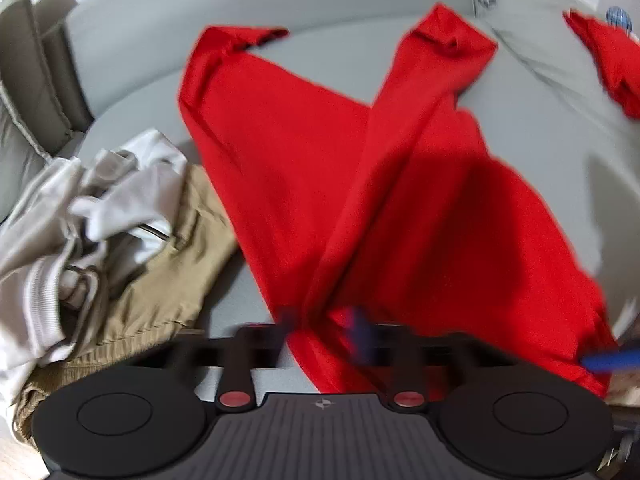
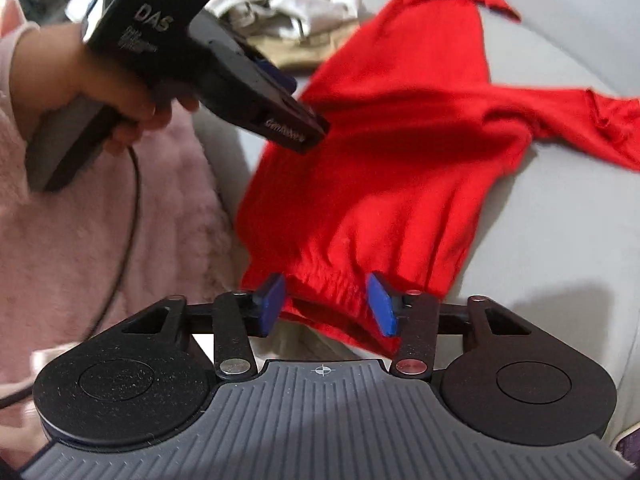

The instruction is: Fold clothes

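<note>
Red trousers (image 2: 384, 184) lie spread on the grey bed (image 2: 560, 240), waistband near me, legs crossing farther off. My right tool (image 2: 326, 306) is spread wide around the waistband, gripping nothing. My left tool (image 1: 326, 330) is blurred — I cannot tell its state. No fold shows yet, and the white and khaki heap (image 1: 112, 220) at near left waits unsorted — nearly everything remains, I judge.

Red pants (image 2: 384, 168) ahead of my right gripper (image 2: 326, 306) look like soft matt knit cloth. My gripper's body is matt black plastic with ribbed grey casing; fluffy pink fleece (image 2: 120, 240) sits left of it.
</note>
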A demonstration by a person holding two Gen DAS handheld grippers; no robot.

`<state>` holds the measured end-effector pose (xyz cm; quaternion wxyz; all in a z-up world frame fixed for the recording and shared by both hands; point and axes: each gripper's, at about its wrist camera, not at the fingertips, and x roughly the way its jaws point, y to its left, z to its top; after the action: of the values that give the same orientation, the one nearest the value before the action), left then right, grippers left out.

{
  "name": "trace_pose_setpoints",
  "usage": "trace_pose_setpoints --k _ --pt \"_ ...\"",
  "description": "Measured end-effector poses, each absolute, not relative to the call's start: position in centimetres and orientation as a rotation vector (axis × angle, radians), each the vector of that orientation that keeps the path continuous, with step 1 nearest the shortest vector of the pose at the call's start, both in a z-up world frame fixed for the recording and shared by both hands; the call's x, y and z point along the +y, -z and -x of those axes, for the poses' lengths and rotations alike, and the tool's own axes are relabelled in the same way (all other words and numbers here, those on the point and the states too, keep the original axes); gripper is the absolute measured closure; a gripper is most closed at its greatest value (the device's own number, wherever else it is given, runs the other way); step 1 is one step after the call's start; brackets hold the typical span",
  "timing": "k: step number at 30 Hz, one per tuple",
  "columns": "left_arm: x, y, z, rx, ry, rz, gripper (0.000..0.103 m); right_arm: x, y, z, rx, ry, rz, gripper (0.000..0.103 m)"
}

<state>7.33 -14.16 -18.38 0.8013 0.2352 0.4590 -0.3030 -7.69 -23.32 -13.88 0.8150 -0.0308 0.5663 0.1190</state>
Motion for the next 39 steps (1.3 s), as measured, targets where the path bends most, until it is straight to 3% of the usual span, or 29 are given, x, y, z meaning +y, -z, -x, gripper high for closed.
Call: trace_pose_setpoints --k 6,7,8,9,10,14,15,21,26,34,37,39 --pt "-12.1 16.0 -8.2 0.982 0.601 -0.315 0.099 -23.8 12.7 8.4 1.264 -0.236 -0.068 0.088" --pt "-12.0 16.3 -8.6 1.006 0.577 -0.301 0.094 -23.3 13.6 8.0 1.286 -0.226 -0.059 0.088" --pt "-12.1 17.0 -9.0 1.031 0.548 -0.319 0.078 -22.9 14.4 7.6 1.309 -0.216 -0.05 0.087" --pt "-12.3 17.9 -9.3 1.057 0.517 -0.351 0.069 -22.4 15.3 7.3 1.331 -0.206 -0.04 0.085" --pt "-12.4 18.9 -9.6 1.082 0.486 -0.383 0.063 -22.1 16.2 6.9 1.349 -0.196 -0.031 0.077" --pt "-11.3 18.0 -9.1 1.042 0.505 -0.354 0.062 -22.2 16.3 6.8 1.358 -0.211 -0.063 0.055" --pt "-10.9 16.8 -8.9 1.01 0.535 -0.325 0.061 -22.6 15.5 7.0 1.352 -0.23 -0.09 0.054" --pt "-11.9 13.8 -8.5 0.811 0.713 -0.29 0.057 -27.2 12.1 5.3 1.244 -0.21 -0.267 0.055" --pt "-14.6 16.7 -9.6 0.836 0.736 -0.448 0.064 -29.7 12.6 2.4 1.171 -0.169 -0.384 0.057" --pt "-16.2 18.9 -10.7 0.871 0.782 -0.529 0.064 -33.7 13.3 -2.3 1.049 -0.103 -0.568 0.058" --pt "-16.9 19.0 -10.6 0.871 0.798 -0.535 0.064 -34.3 14.6 -3.6 1.035 -0.076 -0.633 0.072" --pt "-17.4 19.4 -10.9 0.873 0.789 -0.542 0.064 -34.1 16.2 -4.1 1.061 -0.042 -0.661 0.074"
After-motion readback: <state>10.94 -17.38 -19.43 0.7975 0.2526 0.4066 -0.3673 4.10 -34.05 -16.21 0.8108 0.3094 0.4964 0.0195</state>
